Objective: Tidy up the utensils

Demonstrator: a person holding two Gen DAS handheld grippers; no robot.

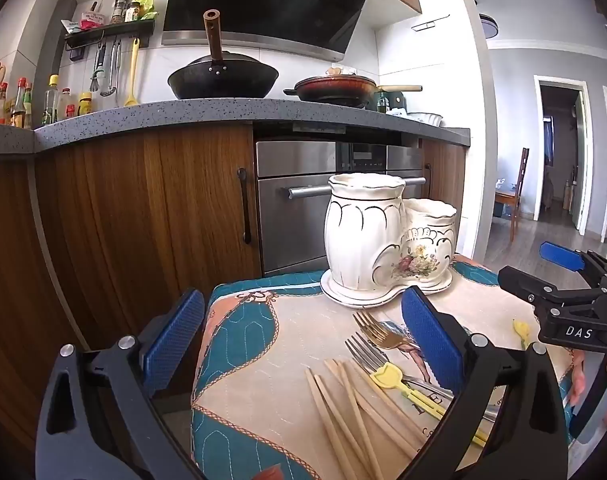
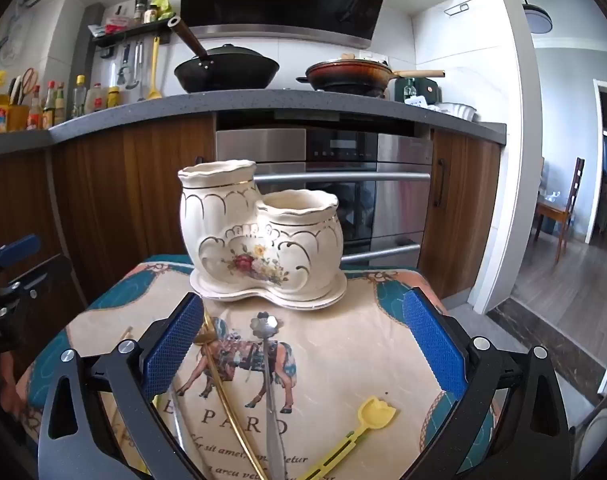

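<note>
Cutlery lies loose on a small surface (image 1: 263, 344) under a quilted teal-and-cream cloth, and nothing has gone into the holder yet, so I judge the job to be at its very start.

From the left wrist view, the left claw (image 1: 303, 344) hangs wide and empty. Below it lie pale wooden chopsticks (image 1: 343, 412), a gold fork (image 1: 377, 330), a steel fork (image 1: 367, 354) and a yellow plastic spoon (image 1: 387, 376), all heaped together. The cream ceramic twin-pot utensil holder (image 1: 377, 240) stands upright at the far edge. The right claw (image 1: 559, 268) shows at the right.

From the right wrist view, the right claw (image 2: 303, 350) is also wide and empty, over a gold-handled utensil (image 2: 227, 400), a steel spoon with a flower-shaped end (image 2: 269, 364) and a second yellow plastic spoon (image 2: 373, 414).

Next, I reckon, one claw must drop onto a single handle, pinch it clear of its neighbours, and stand it in a pot.
</note>
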